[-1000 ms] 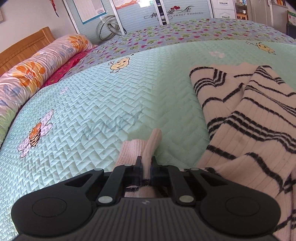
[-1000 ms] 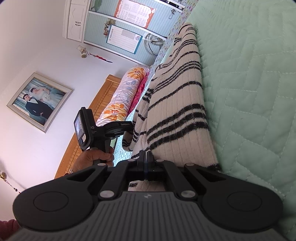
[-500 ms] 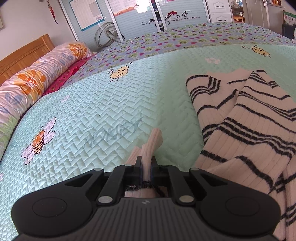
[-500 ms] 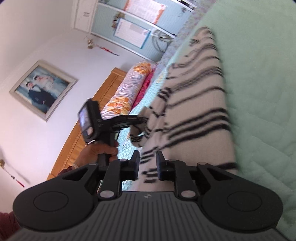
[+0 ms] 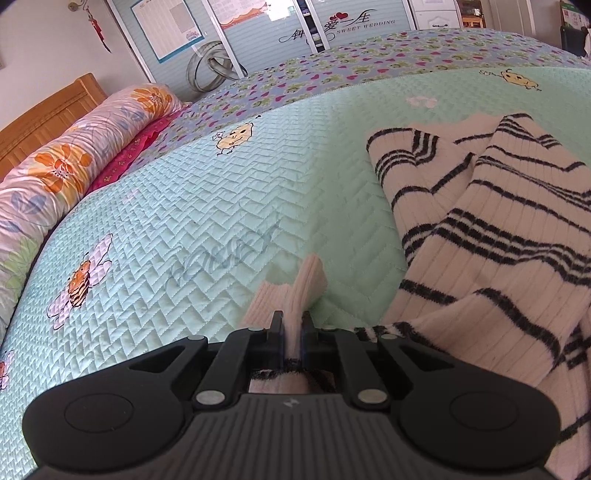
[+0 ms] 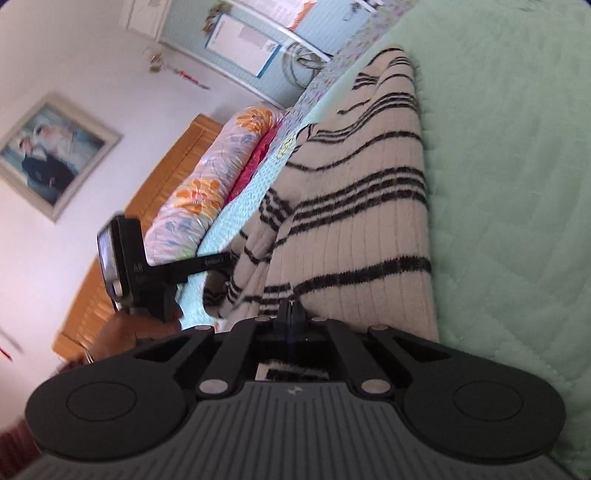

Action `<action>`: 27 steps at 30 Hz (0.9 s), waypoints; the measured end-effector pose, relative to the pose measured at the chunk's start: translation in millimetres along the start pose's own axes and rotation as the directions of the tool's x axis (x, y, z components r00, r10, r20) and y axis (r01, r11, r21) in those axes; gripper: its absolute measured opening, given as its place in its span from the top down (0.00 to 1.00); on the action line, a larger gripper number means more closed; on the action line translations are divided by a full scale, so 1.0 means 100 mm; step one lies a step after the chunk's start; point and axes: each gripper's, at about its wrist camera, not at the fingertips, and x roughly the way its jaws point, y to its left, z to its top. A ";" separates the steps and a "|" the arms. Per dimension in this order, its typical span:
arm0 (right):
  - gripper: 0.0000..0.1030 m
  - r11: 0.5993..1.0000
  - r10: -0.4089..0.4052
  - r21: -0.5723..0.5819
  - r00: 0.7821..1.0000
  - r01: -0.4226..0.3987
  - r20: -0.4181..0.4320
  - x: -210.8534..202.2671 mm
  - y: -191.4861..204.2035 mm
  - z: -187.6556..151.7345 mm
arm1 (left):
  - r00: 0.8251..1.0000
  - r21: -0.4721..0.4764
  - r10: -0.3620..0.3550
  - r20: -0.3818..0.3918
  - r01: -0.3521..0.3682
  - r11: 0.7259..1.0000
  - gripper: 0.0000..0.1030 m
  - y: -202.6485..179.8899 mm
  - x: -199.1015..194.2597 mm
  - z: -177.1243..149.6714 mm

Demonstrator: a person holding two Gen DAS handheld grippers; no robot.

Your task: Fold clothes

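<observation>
A cream ribbed sweater with black stripes (image 5: pixel 491 236) lies on the mint quilted bedspread (image 5: pixel 207 206). My left gripper (image 5: pixel 293 325) is shut on a cream ribbed edge of the sweater, which sticks up between its fingers. In the right wrist view the sweater (image 6: pixel 354 221) stretches away from my right gripper (image 6: pixel 291 314). Its jaws are closing tight together just over the near hem, and I see no fabric between them. The left gripper (image 6: pixel 218 262) shows there too, held by a hand (image 6: pixel 122 332) at the sweater's left side.
A floral bolster (image 5: pixel 66 162) and a wooden headboard (image 5: pixel 44 107) lie along the bed's left. Beyond the purple patterned border (image 5: pixel 369 62) stand wardrobe doors (image 5: pixel 332 22). A framed picture (image 6: pixel 48 155) hangs on the wall. Bare quilt spreads left of the sweater.
The right gripper's jaws opened half a second ago and have shut again; that gripper also shifted and rolled a little along the sweater. The left gripper keeps its hold and has hardly moved.
</observation>
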 end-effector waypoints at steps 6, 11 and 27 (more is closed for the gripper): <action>0.94 0.993 0.111 0.032 0.993 -0.112 0.027 -0.09 -0.05 0.01 | 1.000 0.006 0.020 -0.009 -0.020 1.000 0.93 -0.05 0.00 -0.01; 0.69 0.945 0.328 -0.028 0.942 -0.327 0.074 -0.32 0.09 0.03 | 0.999 0.011 0.041 -0.009 -0.040 0.999 0.92 -0.06 -0.02 0.00; 0.53 0.916 0.347 0.160 0.927 -0.367 0.144 -0.53 -0.25 0.30 | 0.991 -0.337 -0.042 0.127 0.083 0.938 0.76 0.42 -0.84 -0.22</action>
